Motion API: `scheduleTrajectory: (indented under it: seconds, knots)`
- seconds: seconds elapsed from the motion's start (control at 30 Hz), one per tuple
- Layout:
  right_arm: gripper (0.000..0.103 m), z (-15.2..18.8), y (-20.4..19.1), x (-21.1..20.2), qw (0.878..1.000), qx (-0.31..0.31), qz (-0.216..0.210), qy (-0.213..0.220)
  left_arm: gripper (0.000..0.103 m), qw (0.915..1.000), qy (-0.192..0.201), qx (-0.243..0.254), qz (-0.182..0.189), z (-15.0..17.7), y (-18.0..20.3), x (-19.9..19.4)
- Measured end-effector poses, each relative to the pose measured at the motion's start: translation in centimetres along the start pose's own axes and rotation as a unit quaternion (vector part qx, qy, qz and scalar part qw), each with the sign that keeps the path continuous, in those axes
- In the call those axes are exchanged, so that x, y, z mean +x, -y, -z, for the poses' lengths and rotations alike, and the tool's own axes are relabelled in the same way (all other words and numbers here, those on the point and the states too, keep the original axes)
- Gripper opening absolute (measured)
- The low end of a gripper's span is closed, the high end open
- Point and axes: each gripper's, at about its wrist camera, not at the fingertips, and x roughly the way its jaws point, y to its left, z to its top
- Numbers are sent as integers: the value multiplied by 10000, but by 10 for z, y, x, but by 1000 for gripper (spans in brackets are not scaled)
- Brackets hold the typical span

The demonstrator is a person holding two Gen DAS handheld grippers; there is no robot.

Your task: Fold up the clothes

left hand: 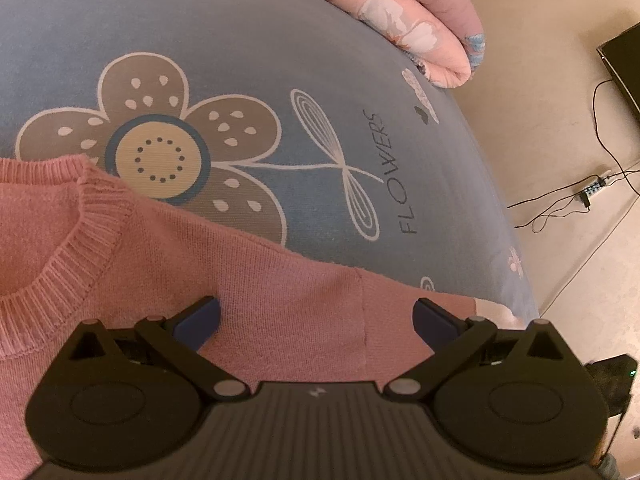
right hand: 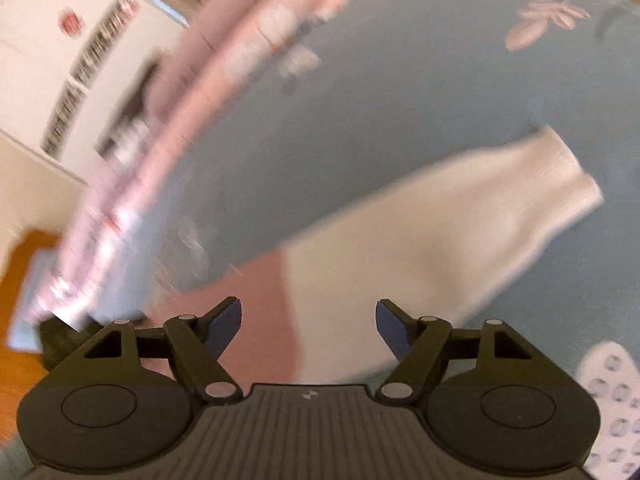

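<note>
Blue flowered bedsheet [left hand: 248,40] beneath us, pink sweater [left hand: 200,264] at six o'clock, our left gripper [left hand: 316,320] and right gripper [right hand: 308,324] both spread wide, gripping nothing, white sleeve [right hand: 460,224] toward two o'clock.

Sweater [left hand: 168,264] flat on the bedsheet [left hand: 280,32], folded quilt [left hand: 420,8] behind, sleeve [right hand: 460,232] outstretched sideways.

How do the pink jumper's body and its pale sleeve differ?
Colour: the jumper body is salmon pink, while the sleeve turns cream past a pink upper part.
Edge: the body shows a ribbed round neckline; the sleeve narrows to a cuff.
Sharpness: the body is seen crisply, the sleeve blurred.
Both lie flat on the blue flowered bedsheet, each below an open hand-held gripper.
</note>
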Motion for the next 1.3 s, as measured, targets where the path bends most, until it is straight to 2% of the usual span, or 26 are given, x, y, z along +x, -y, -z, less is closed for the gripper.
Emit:
scheduleTrajectory:
  seconds: [0.1,0.2,0.3,0.43,0.5,0.53,0.6,0.63,0.73,0.83,0.9,1.03,1.17,1.3]
  knots:
    - [81,-6,-4,18,9999,-119,-97,-21,102,10000,-43,-7,-55,-2,1,1]
    - [81,-14,15,29,9994,-169,285,-137,102,9999,-92,20,-111,-3,3,1]
    - [81,-23,45,4,9987,68,473,178,102,9999,-94,66,-120,-2,3,1]
    - [72,-31,76,-23,9951,589,595,518,102,9999,-50,80,-134,-1,4,1]
    - [75,-34,68,-28,9931,602,750,671,102,9998,-52,81,-158,-1,5,2]
    - [82,-34,58,-30,9930,507,747,763,102,9998,-59,76,-169,-1,5,2]
    - [83,-35,41,-23,9950,323,527,780,102,9998,-77,61,-192,-2,6,1]
    - [83,-35,36,-16,9956,210,566,723,102,9997,-86,53,-205,-2,6,1]
    - [83,-36,42,-4,9933,47,982,602,102,9996,-115,71,-262,-3,8,2]
    - [80,-39,71,-15,9896,751,936,794,102,9994,-106,131,-296,-2,10,3]
    - [80,-39,81,-30,9831,1074,1071,1027,102,9994,-83,167,-307,0,10,3]
    - [84,-36,73,-49,9782,1185,1153,1255,102,9991,-75,222,-360,1,12,3]
    - [85,-25,46,-44,9865,907,871,1051,102,9979,-61,366,-539,3,19,5]
    - [87,-18,5,-18,9943,575,525,729,102,9939,8,695,-852,10,32,8]
